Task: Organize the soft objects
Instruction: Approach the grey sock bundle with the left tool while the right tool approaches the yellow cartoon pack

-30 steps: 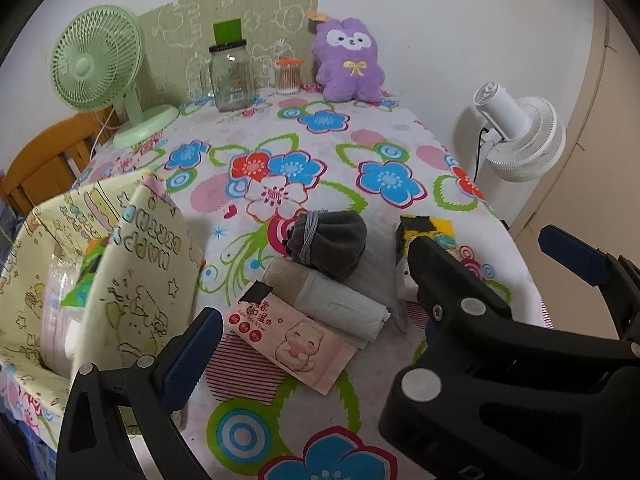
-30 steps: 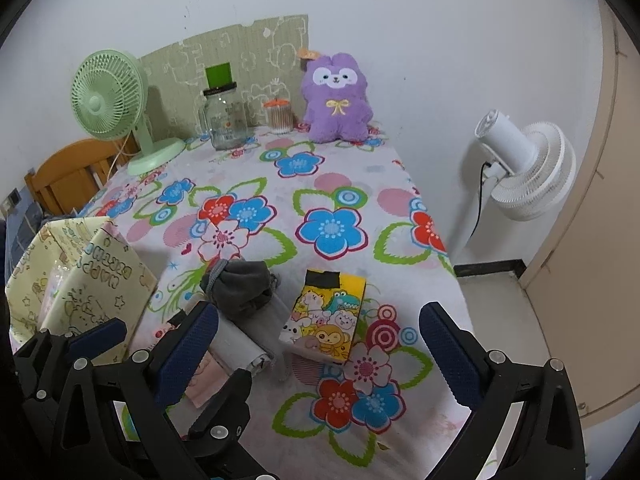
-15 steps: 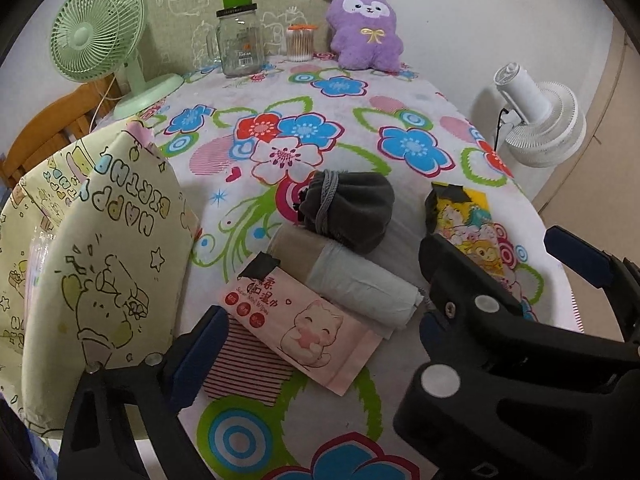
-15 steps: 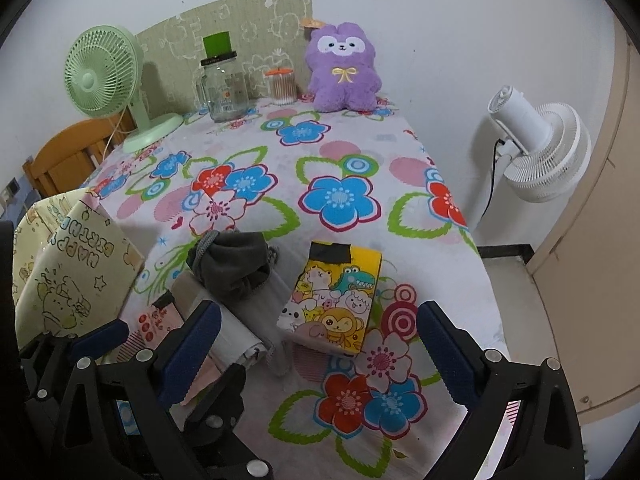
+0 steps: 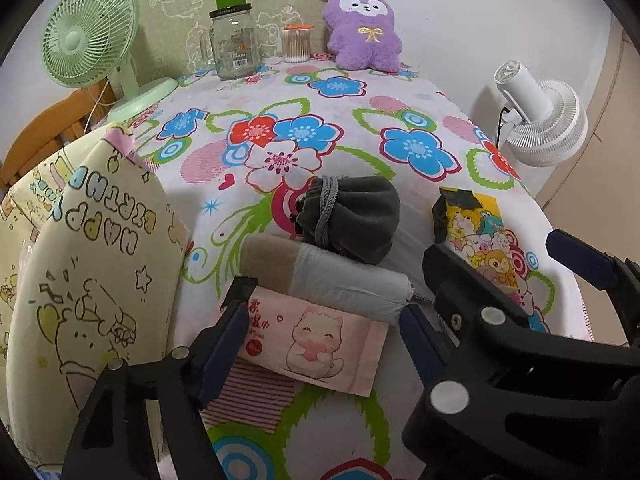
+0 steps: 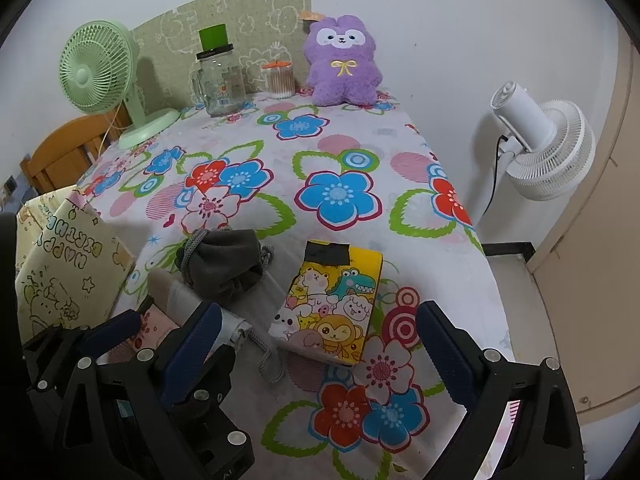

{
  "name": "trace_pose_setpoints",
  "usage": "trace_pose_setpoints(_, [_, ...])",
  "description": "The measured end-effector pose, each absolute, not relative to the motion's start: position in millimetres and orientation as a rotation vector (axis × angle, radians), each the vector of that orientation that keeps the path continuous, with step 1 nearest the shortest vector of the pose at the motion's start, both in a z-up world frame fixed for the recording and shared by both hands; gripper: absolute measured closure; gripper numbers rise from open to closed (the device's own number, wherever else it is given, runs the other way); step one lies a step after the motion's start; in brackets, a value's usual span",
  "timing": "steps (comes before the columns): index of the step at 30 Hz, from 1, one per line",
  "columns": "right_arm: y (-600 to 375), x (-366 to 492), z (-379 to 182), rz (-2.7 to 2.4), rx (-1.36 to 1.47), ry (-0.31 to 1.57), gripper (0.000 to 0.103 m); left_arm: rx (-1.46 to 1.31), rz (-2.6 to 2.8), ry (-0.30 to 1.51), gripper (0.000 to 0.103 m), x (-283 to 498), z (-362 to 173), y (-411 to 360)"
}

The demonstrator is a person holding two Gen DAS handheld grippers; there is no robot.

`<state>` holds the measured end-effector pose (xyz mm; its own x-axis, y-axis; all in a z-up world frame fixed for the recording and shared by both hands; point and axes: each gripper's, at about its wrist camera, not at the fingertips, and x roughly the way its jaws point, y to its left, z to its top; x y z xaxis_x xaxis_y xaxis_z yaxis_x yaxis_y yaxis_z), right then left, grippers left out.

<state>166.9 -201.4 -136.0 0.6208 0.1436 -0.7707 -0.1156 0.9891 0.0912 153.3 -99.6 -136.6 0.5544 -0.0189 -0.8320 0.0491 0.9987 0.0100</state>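
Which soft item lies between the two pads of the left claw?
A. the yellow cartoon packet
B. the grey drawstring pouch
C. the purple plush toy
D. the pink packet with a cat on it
D: the left claw straddles the pink cat packet, its jaws closing.
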Motion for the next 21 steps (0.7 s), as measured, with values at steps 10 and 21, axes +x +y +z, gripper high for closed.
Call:
trace_pose_setpoints(10, [-202,171,-139,0.155,0.030,0.908,0.012,0.041,-0.108,0.957,0.024,155,-134,-106])
trace_pose_setpoints(21, [-200,177,-152,0.177,0.058,0.970,0.037,0.060,-0.118,0.962,0.025,150,-134,-108])
